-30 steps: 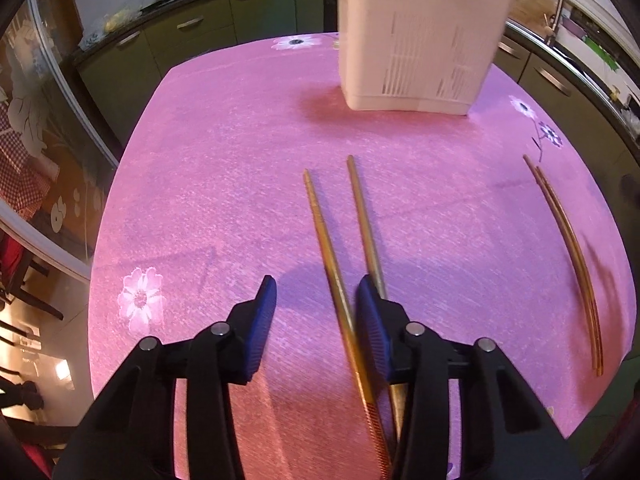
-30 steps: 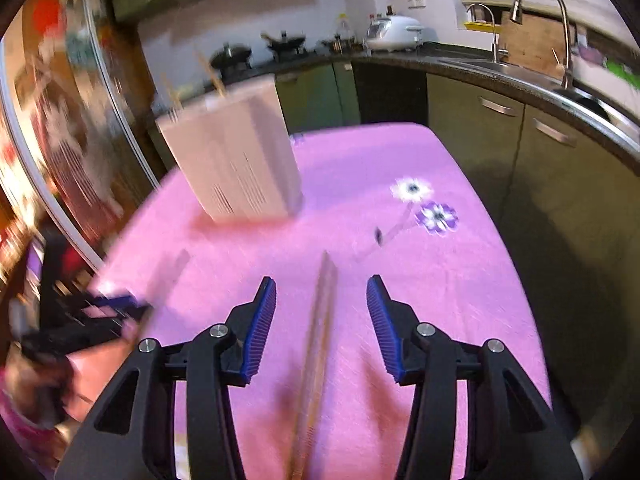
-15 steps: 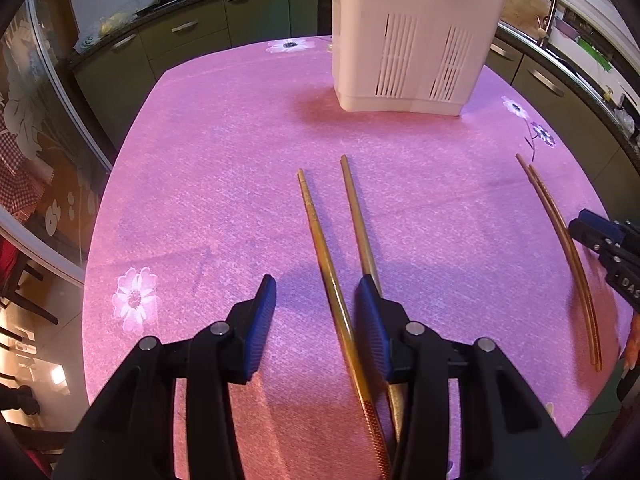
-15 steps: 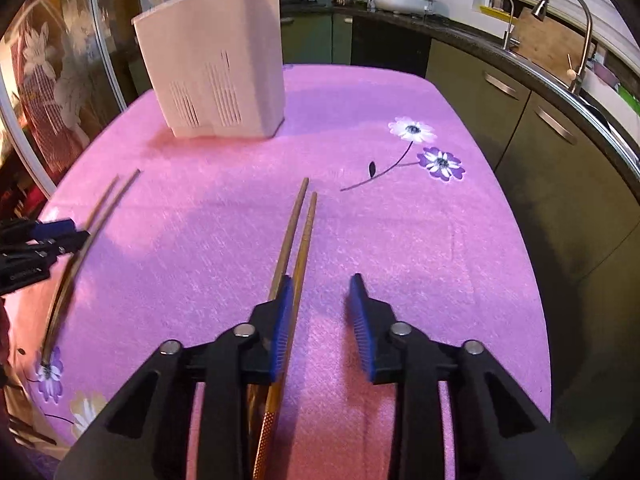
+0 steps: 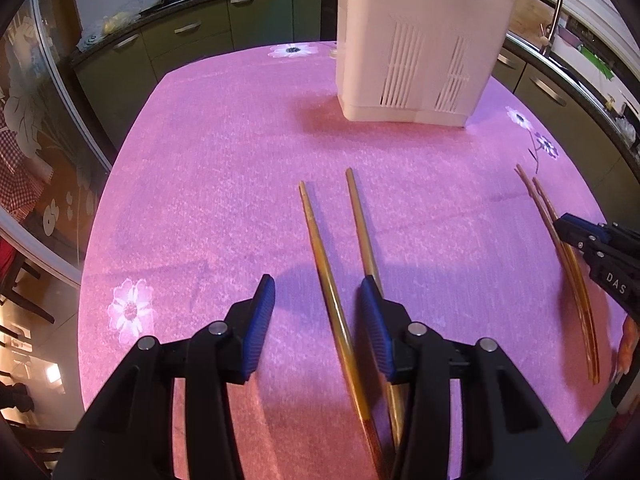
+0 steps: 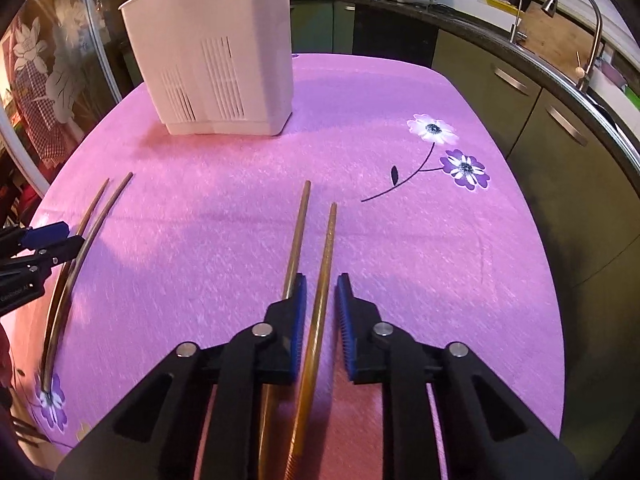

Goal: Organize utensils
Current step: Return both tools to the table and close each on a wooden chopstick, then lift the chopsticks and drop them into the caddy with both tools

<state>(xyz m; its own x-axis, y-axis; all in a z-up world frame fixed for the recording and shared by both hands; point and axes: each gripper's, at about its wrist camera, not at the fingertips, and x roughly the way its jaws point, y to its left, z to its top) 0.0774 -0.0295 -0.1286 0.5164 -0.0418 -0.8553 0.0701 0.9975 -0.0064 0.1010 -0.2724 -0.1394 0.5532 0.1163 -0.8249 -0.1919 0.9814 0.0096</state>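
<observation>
Two pairs of golden chopsticks lie on the pink tablecloth (image 5: 224, 184). My left gripper (image 5: 316, 284) is open and low over the left pair: one chopstick (image 5: 320, 248) runs between its pads untouched, the other (image 5: 360, 216) passes under the right finger. My right gripper (image 6: 322, 280) is closing its jaws around one chopstick (image 6: 326, 248) of the right pair, with narrow gaps still showing; its mate (image 6: 298, 232) slips under the left finger. The white slotted utensil holder (image 5: 416, 40) (image 6: 216, 56) stands upright at the far side. Each gripper shows in the other's view: right gripper (image 5: 568, 228), left gripper (image 6: 48, 240).
The cloth carries printed flowers (image 6: 464, 168). Green kitchen cabinets (image 6: 560, 128) and a sink with a tap (image 6: 580, 12) run along the right. A glass door (image 5: 24, 120) stands on the left. The table's near edge lies just below both grippers.
My right gripper has come down over the right pair of chopsticks and its jaws have narrowed around one. It has entered the left wrist view at the right edge. The left gripper has stayed put.
</observation>
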